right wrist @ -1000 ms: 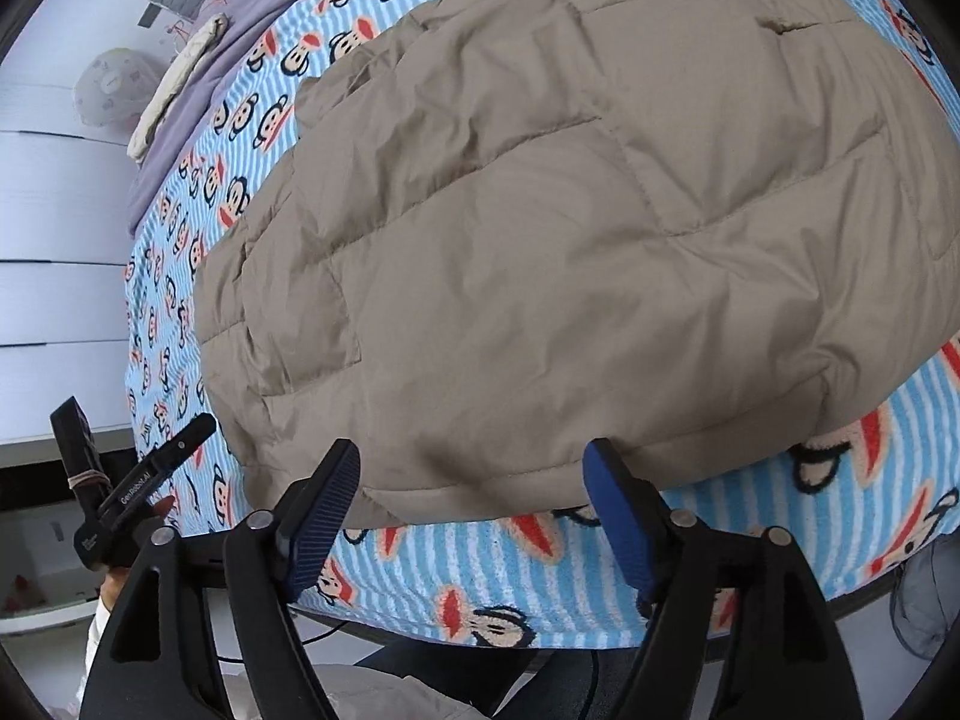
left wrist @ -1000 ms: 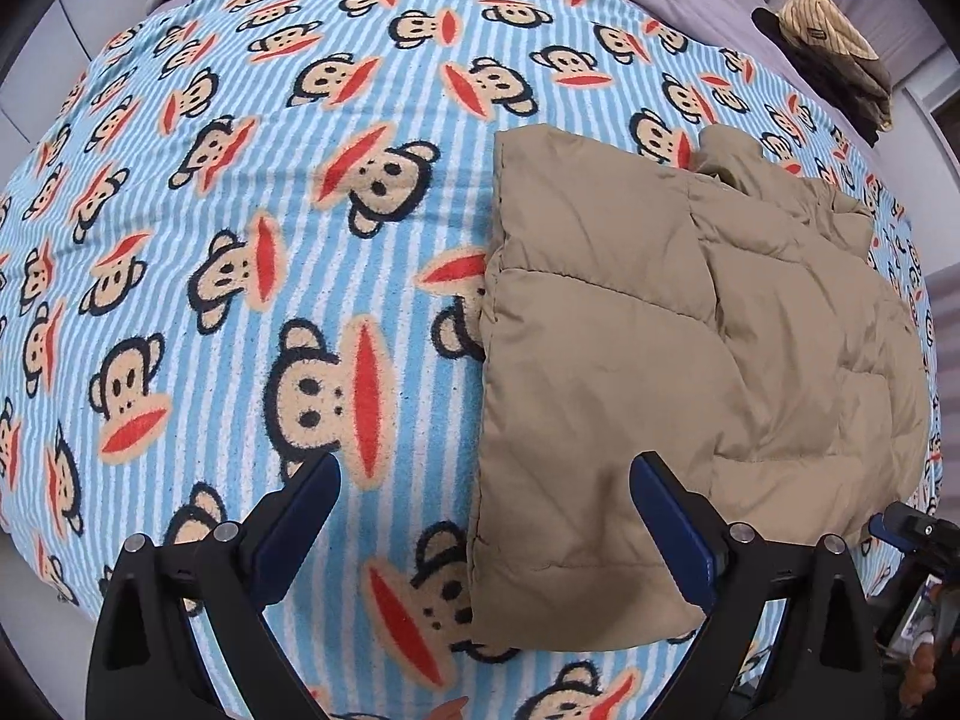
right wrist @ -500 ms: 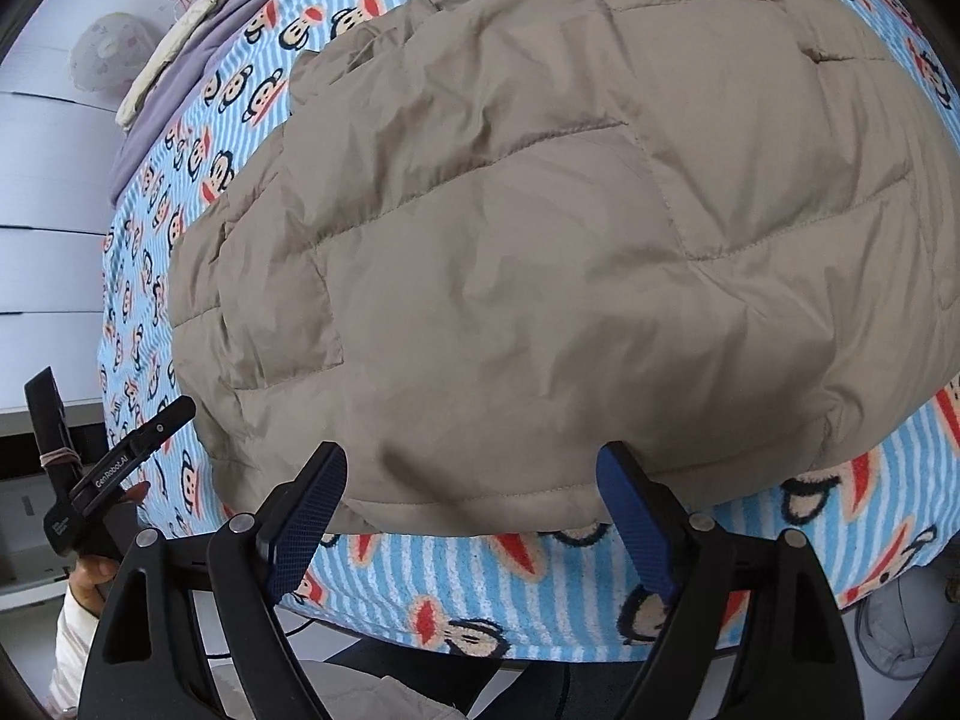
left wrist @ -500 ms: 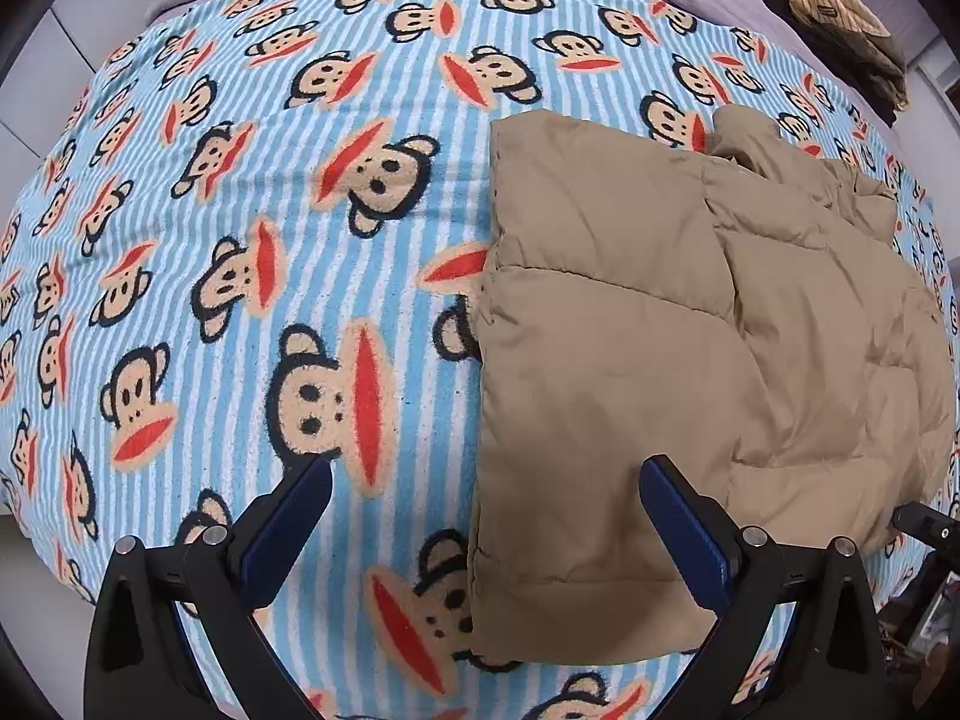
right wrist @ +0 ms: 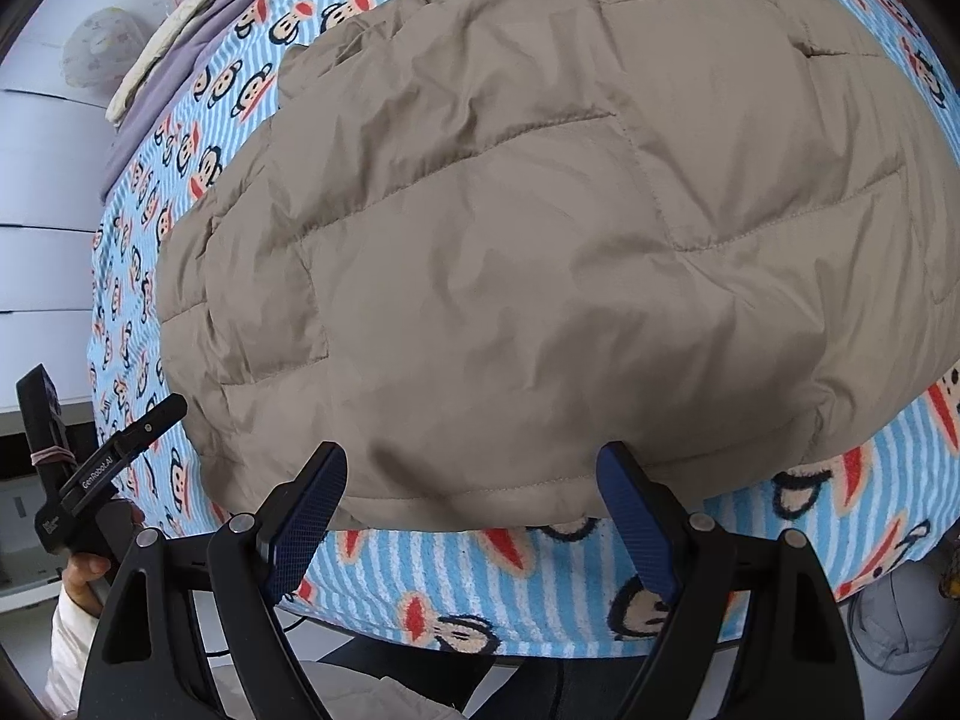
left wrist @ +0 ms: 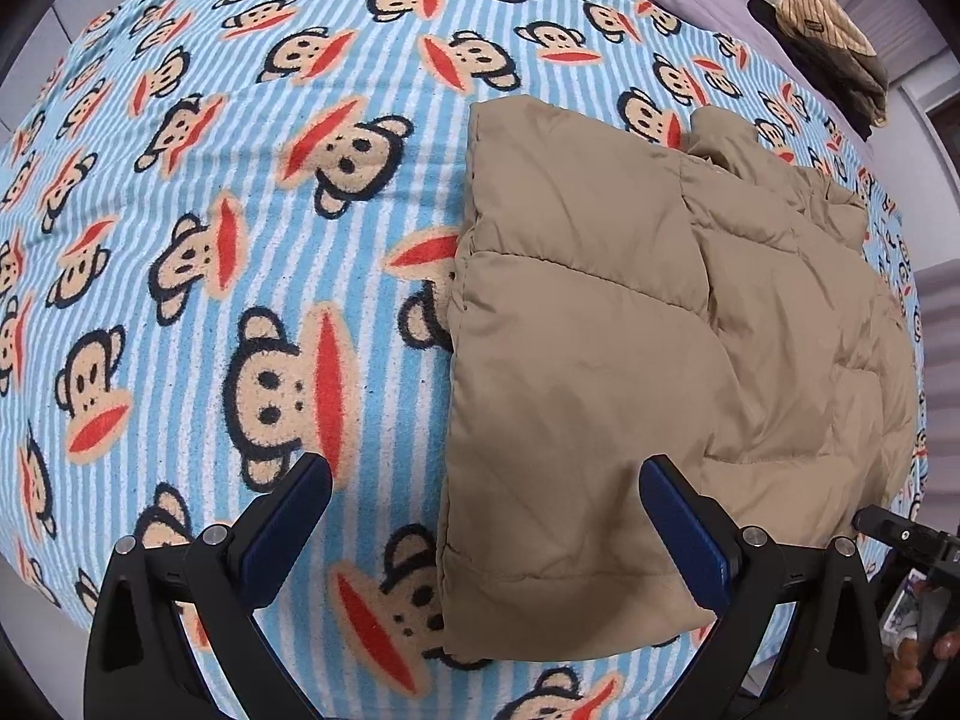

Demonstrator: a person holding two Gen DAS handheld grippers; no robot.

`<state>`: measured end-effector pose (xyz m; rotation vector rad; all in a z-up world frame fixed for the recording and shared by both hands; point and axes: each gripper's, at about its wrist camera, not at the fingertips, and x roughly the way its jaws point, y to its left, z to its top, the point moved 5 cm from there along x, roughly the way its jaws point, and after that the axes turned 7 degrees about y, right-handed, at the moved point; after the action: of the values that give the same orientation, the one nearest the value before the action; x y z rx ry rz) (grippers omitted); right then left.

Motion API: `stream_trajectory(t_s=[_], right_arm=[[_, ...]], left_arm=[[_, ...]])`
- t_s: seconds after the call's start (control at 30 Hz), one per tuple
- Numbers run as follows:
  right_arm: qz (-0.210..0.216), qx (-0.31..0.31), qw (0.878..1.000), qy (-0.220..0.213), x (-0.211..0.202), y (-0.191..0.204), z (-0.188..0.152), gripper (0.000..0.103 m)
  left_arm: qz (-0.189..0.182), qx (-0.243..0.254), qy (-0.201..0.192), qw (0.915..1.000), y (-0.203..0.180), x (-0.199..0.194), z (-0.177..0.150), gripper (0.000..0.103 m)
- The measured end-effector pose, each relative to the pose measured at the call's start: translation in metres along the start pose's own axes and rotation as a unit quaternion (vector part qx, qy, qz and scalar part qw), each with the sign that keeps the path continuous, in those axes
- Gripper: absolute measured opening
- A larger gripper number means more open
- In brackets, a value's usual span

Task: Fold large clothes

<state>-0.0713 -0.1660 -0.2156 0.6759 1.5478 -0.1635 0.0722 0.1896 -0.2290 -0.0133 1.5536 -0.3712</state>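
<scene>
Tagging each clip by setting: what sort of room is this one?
Most likely a bedroom. A tan puffer jacket lies on a bed spread with a monkey-print blanket, with grey-lilac bedding beyond and more clothes piled nearby.

**A:** ok so what's actually lying around here?

**B:** mostly the blanket [left wrist: 252, 252], blue and white stripes with cartoon monkey faces, red mouths. It covers the bed. A purple sheet [right wrist: 174, 72] shows along its far edge.

**A:** anything on the sheet?

**B:** a flat cream fabric piece [right wrist: 165, 51]. Past it, a pale round pillow-ish thing [right wrist: 99, 48] by the white wall. In the other view there's a striped tan item [left wrist: 831, 24] on a dark pile at the far corner.
</scene>
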Motion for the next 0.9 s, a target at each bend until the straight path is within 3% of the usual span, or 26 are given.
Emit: stream_trajectory(t_s=[0.13, 0.27, 0.43, 0.67, 0.9], right_arm=[[0.001, 0.003, 1.000, 0.002, 0.002, -0.002, -0.002, 0.088], [-0.001, 0.005, 1.000, 0.003, 0.003, -0.003, -0.004, 0.088], [-0.010, 0.005, 1.000, 0.009, 0.005, -0.004, -0.007, 0.088], [-0.020, 0.003, 1.000, 0.008, 0.003, -0.003, -0.009, 0.088], [-0.031, -0.009, 0.999, -0.026, -0.013, 0.002, -0.001, 0.088]], left_arm=[[-0.058, -0.007, 0.010, 0.9983, 0.008, 0.004, 0.001, 0.103], [-0.109, 0.020, 0.027, 0.9934, 0.006, 0.013, 0.011, 0.103], [-0.186, 0.055, 0.074, 0.9782, -0.008, 0.042, 0.026, 0.103], [-0.215, 0.120, 0.107, 0.9633, -0.051, 0.076, 0.046, 0.103], [-0.204, 0.142, 0.104, 0.9629, -0.066, 0.090, 0.050, 0.100]])
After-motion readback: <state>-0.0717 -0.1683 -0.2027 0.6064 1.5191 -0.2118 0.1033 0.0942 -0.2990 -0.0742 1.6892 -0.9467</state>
